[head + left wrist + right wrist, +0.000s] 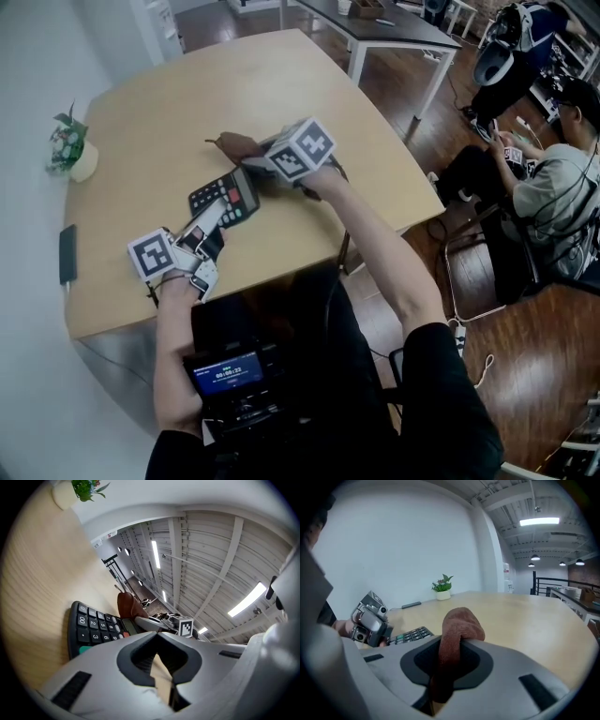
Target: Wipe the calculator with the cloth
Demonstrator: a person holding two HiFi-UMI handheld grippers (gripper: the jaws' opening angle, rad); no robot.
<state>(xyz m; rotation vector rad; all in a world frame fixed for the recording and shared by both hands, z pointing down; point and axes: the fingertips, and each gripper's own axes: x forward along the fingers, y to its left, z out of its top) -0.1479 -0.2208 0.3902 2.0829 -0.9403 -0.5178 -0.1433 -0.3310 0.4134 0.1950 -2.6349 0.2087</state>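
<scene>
Your right hand-held gripper [457,645] was clamped on the brown cloth [461,620] at the display end of the calculator [225,197] on the counter [169,103]. Your left hand-held gripper [159,639] was closed and empty by its near end. Wiping looked underway, with the keypad likely left.

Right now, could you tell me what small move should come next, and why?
Probably draw the right gripper back so the cloth sweeps over the keys of the calculator: the cloth is clamped in its jaws but appears to lie on the table beyond the display end, and the shut left gripper rests at the near end.
</scene>
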